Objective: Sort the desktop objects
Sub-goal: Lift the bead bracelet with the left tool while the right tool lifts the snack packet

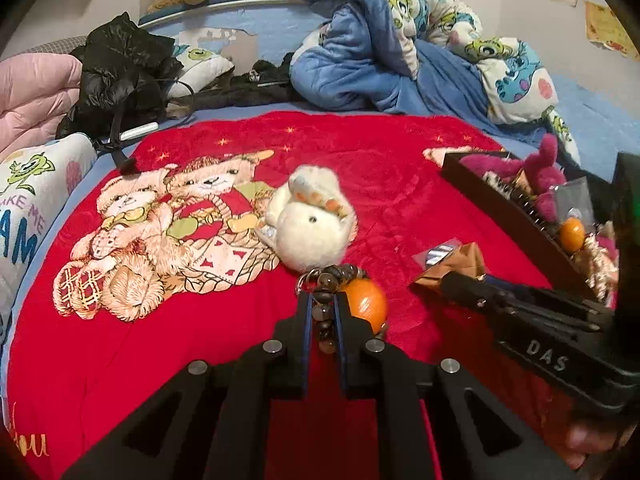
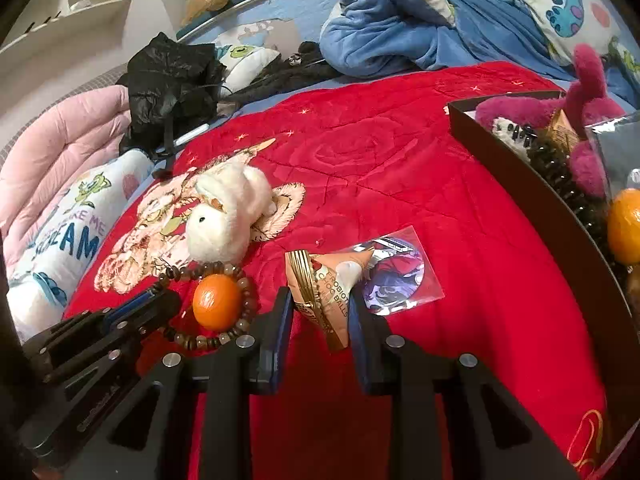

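Note:
My left gripper (image 1: 323, 312) is shut on a brown bead bracelet (image 1: 326, 292) that rings a small orange (image 1: 366, 304) on the red blanket. In the right wrist view the bracelet (image 2: 212, 338) and orange (image 2: 218, 296) lie at lower left, with the left gripper (image 2: 154, 300) on the beads. My right gripper (image 2: 320, 304) is closed around a brown-and-gold snack packet (image 2: 320, 284). The packet also shows in the left wrist view (image 1: 452, 266). A white plush animal (image 1: 312, 220) lies mid-blanket. A round badge in a clear sleeve (image 2: 394, 272) lies by the packet.
A black box (image 2: 532, 196) at the right holds a pink plush (image 2: 560, 108), a black comb and another orange (image 2: 626, 226). A black jacket (image 1: 120, 68), pink quilt (image 1: 32, 92), a printed pillow and a blue blanket (image 1: 380, 52) lie around the red blanket (image 1: 380, 168).

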`<state>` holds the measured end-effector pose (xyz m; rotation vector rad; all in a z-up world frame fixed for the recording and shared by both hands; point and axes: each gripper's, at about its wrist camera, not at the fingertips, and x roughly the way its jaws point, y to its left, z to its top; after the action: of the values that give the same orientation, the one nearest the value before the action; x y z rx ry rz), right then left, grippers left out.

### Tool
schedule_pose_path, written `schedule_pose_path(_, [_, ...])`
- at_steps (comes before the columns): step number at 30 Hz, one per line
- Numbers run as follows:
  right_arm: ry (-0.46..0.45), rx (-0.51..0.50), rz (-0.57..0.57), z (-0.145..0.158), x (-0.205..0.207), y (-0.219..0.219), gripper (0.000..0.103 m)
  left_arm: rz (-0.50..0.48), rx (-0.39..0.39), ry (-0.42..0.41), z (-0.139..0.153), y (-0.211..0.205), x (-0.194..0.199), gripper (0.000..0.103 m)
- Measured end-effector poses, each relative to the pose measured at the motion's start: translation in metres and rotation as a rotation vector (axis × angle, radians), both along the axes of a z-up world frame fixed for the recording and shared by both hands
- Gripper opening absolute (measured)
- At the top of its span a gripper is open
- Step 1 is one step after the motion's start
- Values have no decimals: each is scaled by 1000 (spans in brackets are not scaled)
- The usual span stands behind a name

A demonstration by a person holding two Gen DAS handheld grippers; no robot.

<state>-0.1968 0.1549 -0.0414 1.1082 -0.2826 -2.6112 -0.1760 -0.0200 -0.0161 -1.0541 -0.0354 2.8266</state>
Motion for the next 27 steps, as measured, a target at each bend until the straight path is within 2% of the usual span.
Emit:
schedule_pose_path(7, [32, -5, 9, 14, 10, -1, 26, 7, 69, 45, 26, -2, 13, 11])
schedule_pose_path(15, [76, 17, 0, 33, 27, 11, 26, -33, 91, 94, 46, 21, 26, 11])
schedule_pose_path(21, [89, 29, -39, 49, 40, 38, 26, -70, 102, 96, 52, 52, 31, 11])
schedule_pose_path(27, [138, 98, -73, 70, 65, 75, 26, -149, 94, 101, 57, 105, 40, 11])
